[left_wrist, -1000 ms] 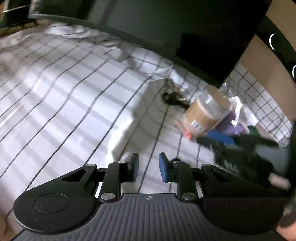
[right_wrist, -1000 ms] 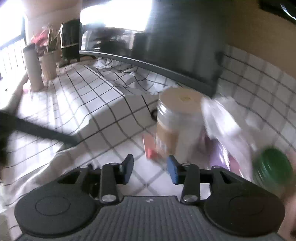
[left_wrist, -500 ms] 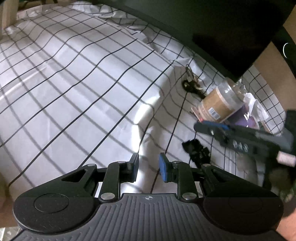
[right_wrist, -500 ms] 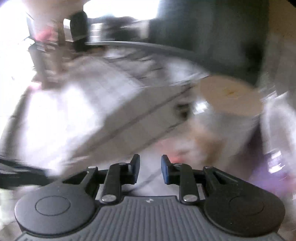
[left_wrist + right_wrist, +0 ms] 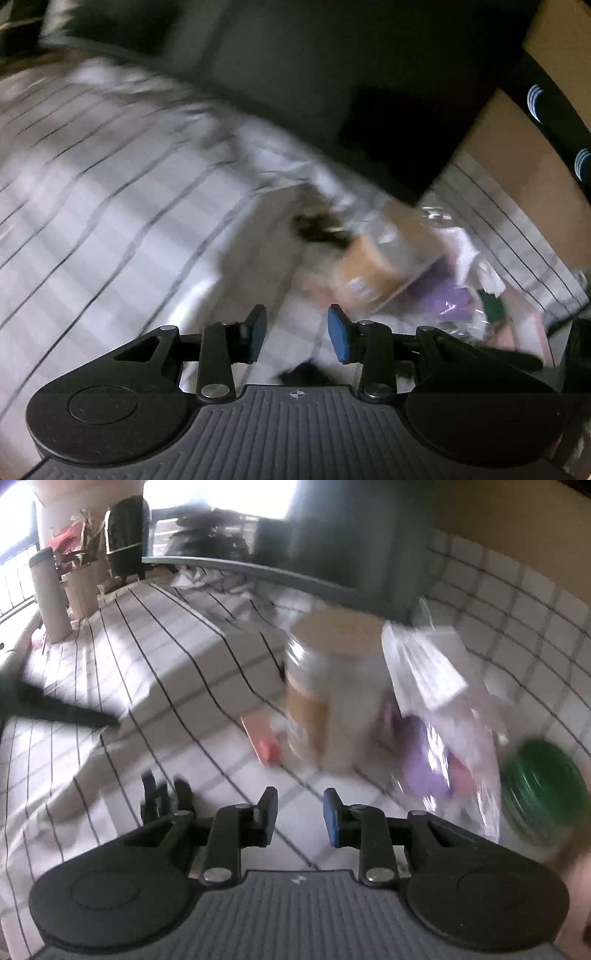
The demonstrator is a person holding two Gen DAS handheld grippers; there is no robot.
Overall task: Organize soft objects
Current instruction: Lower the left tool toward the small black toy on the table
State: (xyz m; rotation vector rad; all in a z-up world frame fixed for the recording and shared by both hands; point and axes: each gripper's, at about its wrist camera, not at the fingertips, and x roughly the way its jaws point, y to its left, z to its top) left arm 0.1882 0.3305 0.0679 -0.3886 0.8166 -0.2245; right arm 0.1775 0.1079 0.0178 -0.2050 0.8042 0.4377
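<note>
- Checked sheet (image 5: 110,206) covers the work surface in both views; both pictures are blurred
- Left gripper (image 5: 297,330): jaws opening, blue pads apart, nothing between them; only the sheet shows in the gap
- Right gripper (image 5: 300,818): blue pads apart with a narrow gap, nothing clamped; sheet visible between them
- Jar (image 5: 332,686) with a tan lid and tan label stands upright ahead of the right gripper, apart from the pads
- Crumpled clear plastic bag (image 5: 436,686), the soft item, lies just beside the jar on its right, over something purple (image 5: 424,775)
- Green lid (image 5: 543,782) sits at the far right, beside the bag
- Small black object (image 5: 162,797) lies on the sheet, left of the right gripper; its kind cannot be told
</note>
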